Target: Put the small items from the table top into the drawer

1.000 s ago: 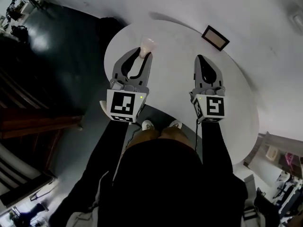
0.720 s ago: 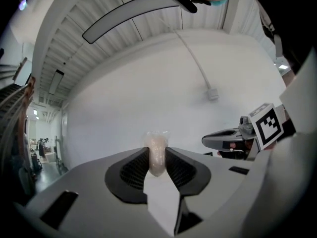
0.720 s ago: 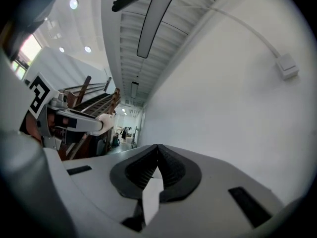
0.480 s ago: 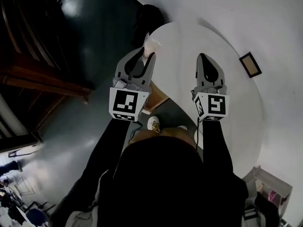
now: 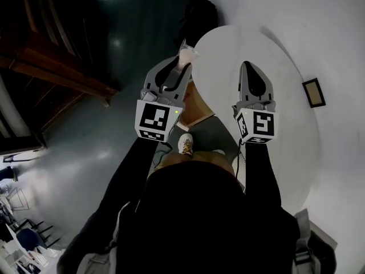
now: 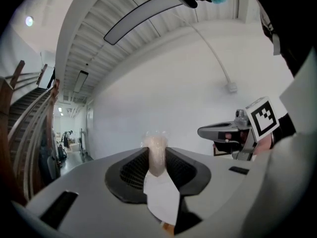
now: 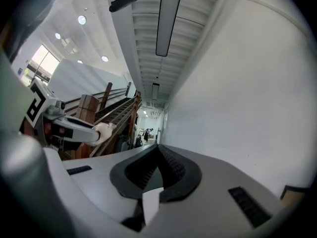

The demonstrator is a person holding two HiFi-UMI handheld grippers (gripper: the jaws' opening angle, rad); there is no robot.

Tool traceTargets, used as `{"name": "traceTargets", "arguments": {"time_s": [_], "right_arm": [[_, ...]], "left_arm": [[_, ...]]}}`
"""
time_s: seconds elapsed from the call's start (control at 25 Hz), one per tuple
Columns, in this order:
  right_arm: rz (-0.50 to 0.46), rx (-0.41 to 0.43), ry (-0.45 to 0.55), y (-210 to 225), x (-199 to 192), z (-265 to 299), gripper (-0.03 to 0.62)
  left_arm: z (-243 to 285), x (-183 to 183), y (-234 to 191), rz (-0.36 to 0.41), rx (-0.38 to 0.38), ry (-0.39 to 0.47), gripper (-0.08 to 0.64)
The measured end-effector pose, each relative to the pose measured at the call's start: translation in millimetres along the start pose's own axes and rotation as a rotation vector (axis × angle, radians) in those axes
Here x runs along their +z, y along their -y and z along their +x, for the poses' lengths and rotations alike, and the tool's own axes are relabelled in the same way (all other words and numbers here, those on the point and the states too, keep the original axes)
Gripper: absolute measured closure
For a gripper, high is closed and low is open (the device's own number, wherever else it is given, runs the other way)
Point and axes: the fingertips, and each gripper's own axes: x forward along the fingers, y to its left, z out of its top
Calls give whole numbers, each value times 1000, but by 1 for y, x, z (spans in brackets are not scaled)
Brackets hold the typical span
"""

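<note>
Though ajar, left gripper [image 5: 182,67] on packet [image 6: 156,148]

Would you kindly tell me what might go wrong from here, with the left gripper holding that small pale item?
The left gripper pinches the small pale item only at its jaw tips, with much of it standing proud, so it might slip free. It hangs near the table's edge, so a drop could land on the dark floor rather than the table.
</note>
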Motion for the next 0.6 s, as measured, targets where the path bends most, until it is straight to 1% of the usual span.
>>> {"name": "traceTargets", "arguments": {"time_s": [0.16, 0.32, 0.44, 0.6], "right_arm": [[-4, 4, -19, 0, -2, -3, 566], [-2, -1, -41, 3, -7, -8, 566], [-4, -5, -49, 5, -10, -9, 566], [-5, -12, -56, 8, -12, -11, 566]], "left_arm": [[6, -55, 9, -50, -16, -113, 448], [8, -118, 22, -96, -47, -238, 446], [5, -170, 30, -119, -70, -361, 445], [-5, -225, 43, -175, -106, -507, 439]]}}
